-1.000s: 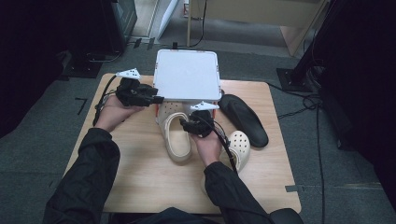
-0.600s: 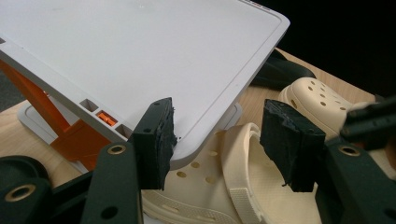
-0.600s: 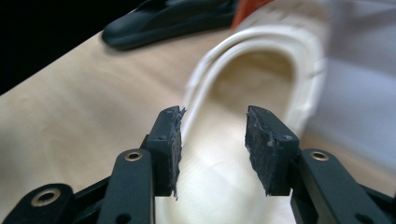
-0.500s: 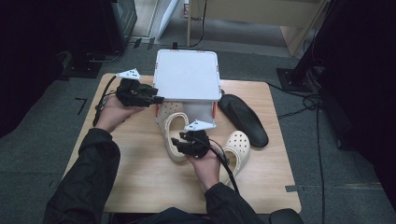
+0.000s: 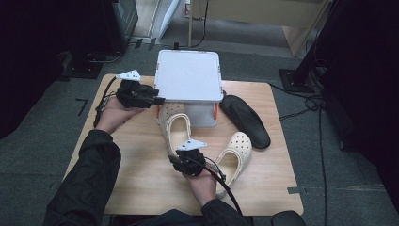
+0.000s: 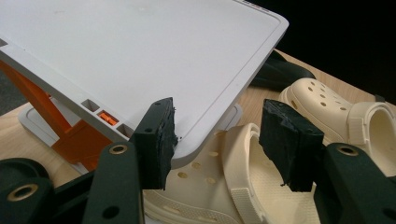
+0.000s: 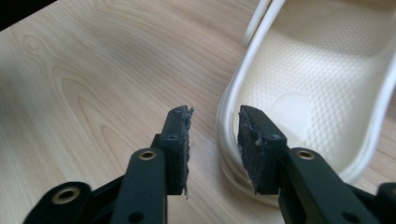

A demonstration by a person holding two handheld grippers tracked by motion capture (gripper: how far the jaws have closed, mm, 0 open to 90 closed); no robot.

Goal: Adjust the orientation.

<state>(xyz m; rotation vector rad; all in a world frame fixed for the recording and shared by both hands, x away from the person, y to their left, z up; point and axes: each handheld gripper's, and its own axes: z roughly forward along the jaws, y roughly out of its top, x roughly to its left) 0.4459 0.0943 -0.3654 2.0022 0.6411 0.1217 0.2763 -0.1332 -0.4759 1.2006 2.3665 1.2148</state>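
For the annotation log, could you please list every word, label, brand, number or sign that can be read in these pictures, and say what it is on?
None can be read.
White box lid: plain, no print.
Cream clogs: no brand mark can be made out, from the high view or from either gripper view.
Black shoe: dark, no marking visible.
Grippers, left and right: no lettering visible.

Both jaw pairs apart (left hand-held gripper [image 5: 157, 100] wider, right hand-held gripper [image 5: 175, 162] narrower)

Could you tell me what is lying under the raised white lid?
Under the white lid, the toe of one cream clog shows. Whatever lies farther beneath is covered.
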